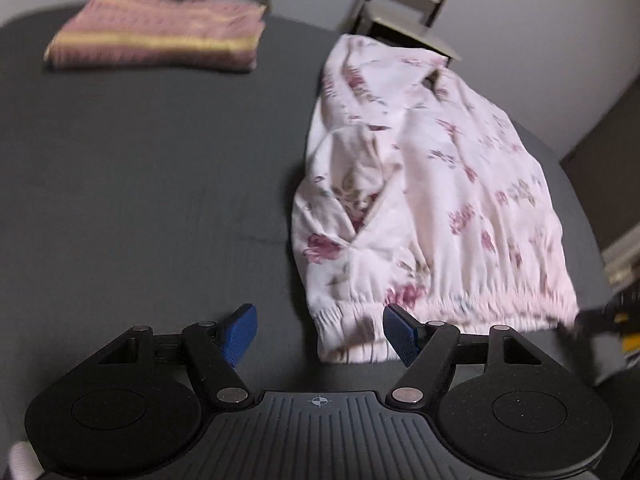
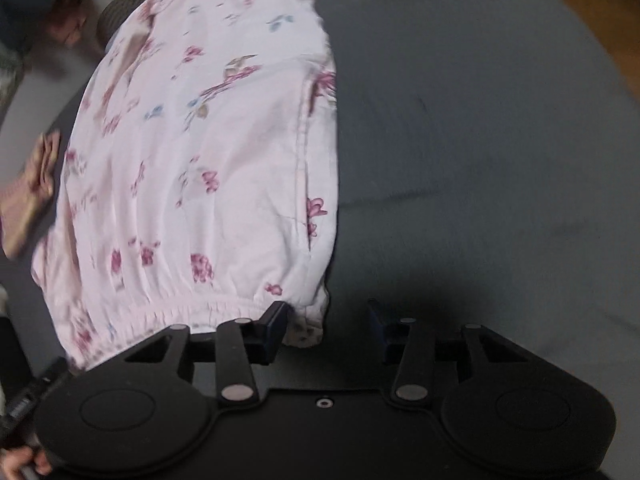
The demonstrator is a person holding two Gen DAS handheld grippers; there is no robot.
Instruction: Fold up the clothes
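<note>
A pale pink floral garment [image 1: 432,200] with an elastic waistband lies on the dark grey surface [image 1: 140,180], its waistband nearest to me. My left gripper [image 1: 320,334] is open; the waistband's left corner sits between its blue pads [image 1: 240,334], and nothing is clamped. In the right wrist view the same floral garment [image 2: 208,168] fills the left half. My right gripper [image 2: 330,328] is open at the waistband's right corner, with its left finger [image 2: 274,330] touching the hem.
A folded pink cloth with yellow stripes [image 1: 160,32] lies at the far left of the surface. A chair or stand [image 1: 412,12] is beyond the far edge. Bare grey surface [image 2: 480,160] spreads to the right of the garment. The right gripper's body [image 1: 612,320] shows at the left view's right edge.
</note>
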